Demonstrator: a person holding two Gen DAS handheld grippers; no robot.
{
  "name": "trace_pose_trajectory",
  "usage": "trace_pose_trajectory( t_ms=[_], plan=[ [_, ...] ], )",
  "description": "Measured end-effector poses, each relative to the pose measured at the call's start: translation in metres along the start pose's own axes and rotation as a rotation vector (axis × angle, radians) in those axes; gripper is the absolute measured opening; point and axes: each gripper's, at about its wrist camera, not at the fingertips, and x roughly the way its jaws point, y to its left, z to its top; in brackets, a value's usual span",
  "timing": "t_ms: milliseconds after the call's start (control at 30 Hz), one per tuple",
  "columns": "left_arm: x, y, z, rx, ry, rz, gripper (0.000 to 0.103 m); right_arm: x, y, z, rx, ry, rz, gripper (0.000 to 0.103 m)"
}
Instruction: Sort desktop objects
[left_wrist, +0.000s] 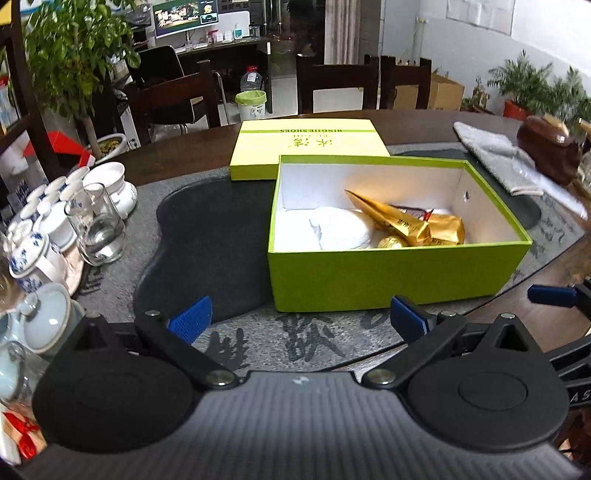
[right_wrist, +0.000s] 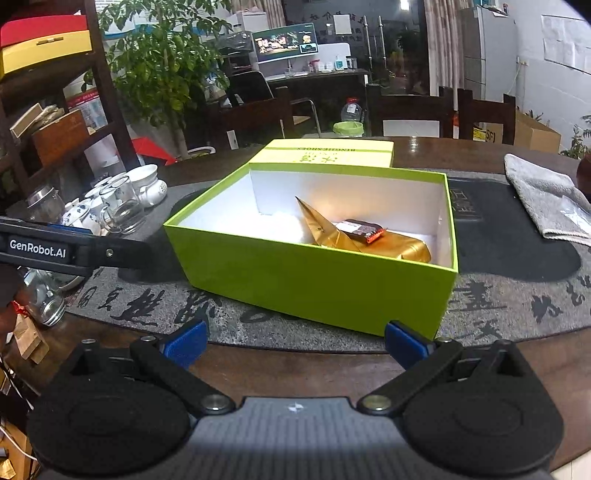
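A tea set (left_wrist: 40, 236) crowded the tabletop's (left_wrist: 177, 162) left edge; a grey towel (right_wrist: 543, 199) lay far right, a potted plant (right_wrist: 162, 74) stood behind.

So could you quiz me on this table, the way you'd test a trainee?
1. True or false: the green box is closed.
2. Where does the lid lie: A beside the teacups, B behind the box, C on the grey towel?
3. Fill in: both the left gripper and right gripper are ____.

Key: 1 false, it stands open with gold packets inside. 2 B. 3 open and empty.
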Motion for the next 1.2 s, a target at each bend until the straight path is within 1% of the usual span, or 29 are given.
trace_pose_trajectory(
  t_ms=[200,300,567,800,1200],
  plan=[
    [0.001,-0.001,-0.002,0.0,0.017,0.019,0.102,0.002,0.001,-0.003,0.01,0.01,-0.004,0.103],
    [0.003,-0.002,-0.004,-0.012,0.033,0.012,0.102,0.003,0.002,-0.004,0.012,0.014,-0.005,0.103],
    [0.015,-0.003,-0.017,-0.037,0.094,0.019,0.102,0.006,0.006,-0.007,0.017,0.026,-0.008,0.103],
    [0.021,-0.004,-0.025,-0.057,0.133,0.021,0.102,0.007,-0.002,-0.003,0.034,0.045,-0.037,0.103],
    [0.031,-0.01,-0.031,-0.049,0.188,0.034,0.102,0.01,-0.004,-0.008,0.06,0.083,-0.069,0.103]
  ],
)
